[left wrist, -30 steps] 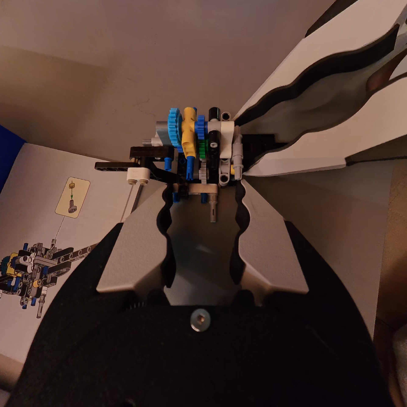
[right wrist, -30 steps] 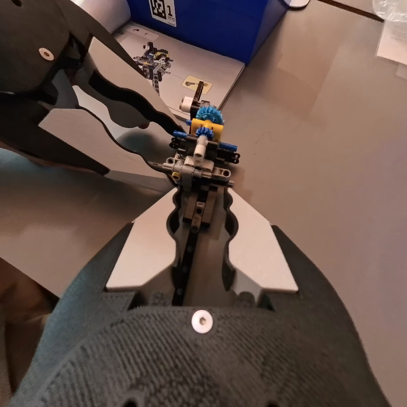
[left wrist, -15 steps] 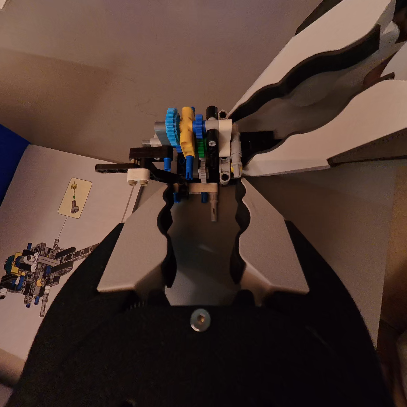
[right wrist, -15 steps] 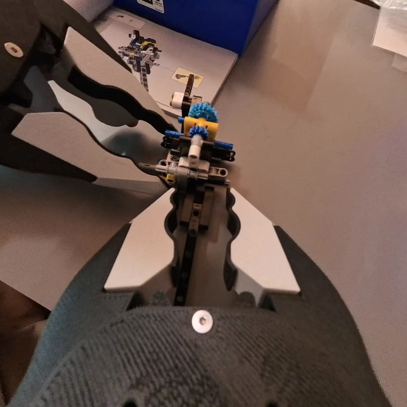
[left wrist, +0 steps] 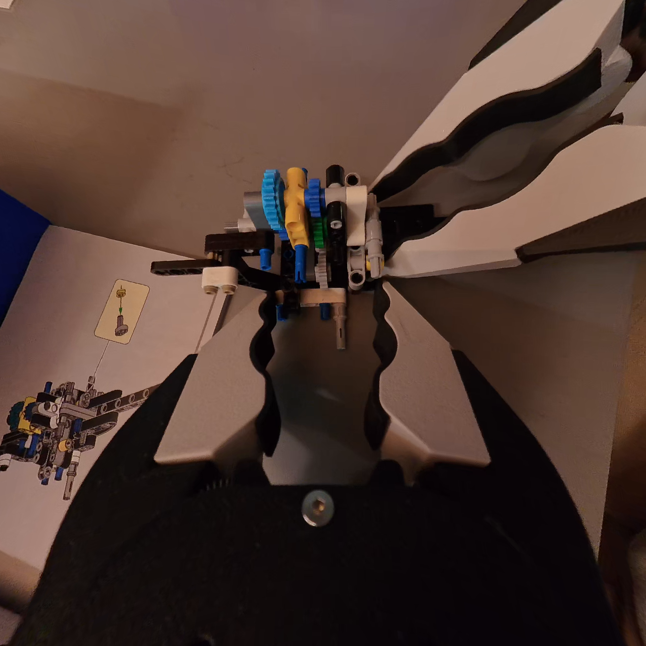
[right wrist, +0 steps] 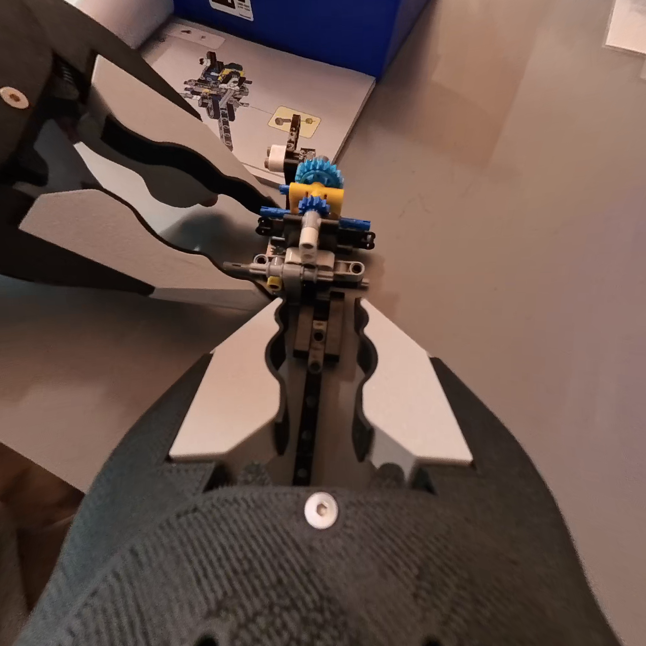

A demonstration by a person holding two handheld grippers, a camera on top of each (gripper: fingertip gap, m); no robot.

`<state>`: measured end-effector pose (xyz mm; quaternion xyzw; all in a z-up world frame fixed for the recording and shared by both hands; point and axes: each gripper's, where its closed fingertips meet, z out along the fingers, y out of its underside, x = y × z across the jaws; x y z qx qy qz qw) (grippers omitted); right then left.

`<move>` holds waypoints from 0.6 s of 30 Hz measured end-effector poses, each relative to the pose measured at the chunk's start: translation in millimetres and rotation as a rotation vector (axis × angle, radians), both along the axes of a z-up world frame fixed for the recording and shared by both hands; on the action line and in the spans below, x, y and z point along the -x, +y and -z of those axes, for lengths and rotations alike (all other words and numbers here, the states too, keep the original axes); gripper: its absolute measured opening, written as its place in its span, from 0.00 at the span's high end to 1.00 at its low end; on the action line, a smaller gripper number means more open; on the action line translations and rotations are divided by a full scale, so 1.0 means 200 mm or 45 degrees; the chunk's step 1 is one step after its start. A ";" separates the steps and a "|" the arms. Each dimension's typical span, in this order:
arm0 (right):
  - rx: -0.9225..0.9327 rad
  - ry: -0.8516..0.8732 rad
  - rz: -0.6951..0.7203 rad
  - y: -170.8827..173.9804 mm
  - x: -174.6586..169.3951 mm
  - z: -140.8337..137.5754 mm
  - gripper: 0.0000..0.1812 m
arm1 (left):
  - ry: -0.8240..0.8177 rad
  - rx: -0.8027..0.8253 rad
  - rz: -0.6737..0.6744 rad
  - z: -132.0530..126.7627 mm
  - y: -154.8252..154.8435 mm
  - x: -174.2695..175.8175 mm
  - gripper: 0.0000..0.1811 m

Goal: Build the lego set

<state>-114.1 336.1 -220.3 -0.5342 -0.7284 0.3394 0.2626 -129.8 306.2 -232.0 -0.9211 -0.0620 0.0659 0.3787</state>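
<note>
A lego assembly of black beams, blue gears, a yellow block and grey axles is held off the table between both grippers. My left gripper is closed on its lower end, fingertips on either side, and a grey axle pokes into the gap. My right gripper is shut on the assembly's black beam stack, and a long black beam runs back between its fingers. The right gripper comes in from the upper right in the left wrist view. The left gripper comes in from the left in the right wrist view.
An open instruction booklet lies on the grey table to the left and also shows in the right wrist view. A blue box stands behind it. A white sheet lies at the far right.
Both grippers and the assembly shifted only slightly. In the right wrist view the blue box slid toward the top edge. Both grips look the same.
</note>
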 end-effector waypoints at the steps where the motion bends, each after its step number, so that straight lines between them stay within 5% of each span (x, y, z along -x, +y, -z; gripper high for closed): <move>1: 0.003 -0.001 -0.002 0.00 0.00 0.00 0.80 | -0.001 0.000 -0.001 0.00 0.00 0.00 0.68; 18: 0.064 -0.033 -0.003 -0.01 0.00 0.01 0.83 | -0.007 0.000 -0.005 0.00 0.00 0.00 0.69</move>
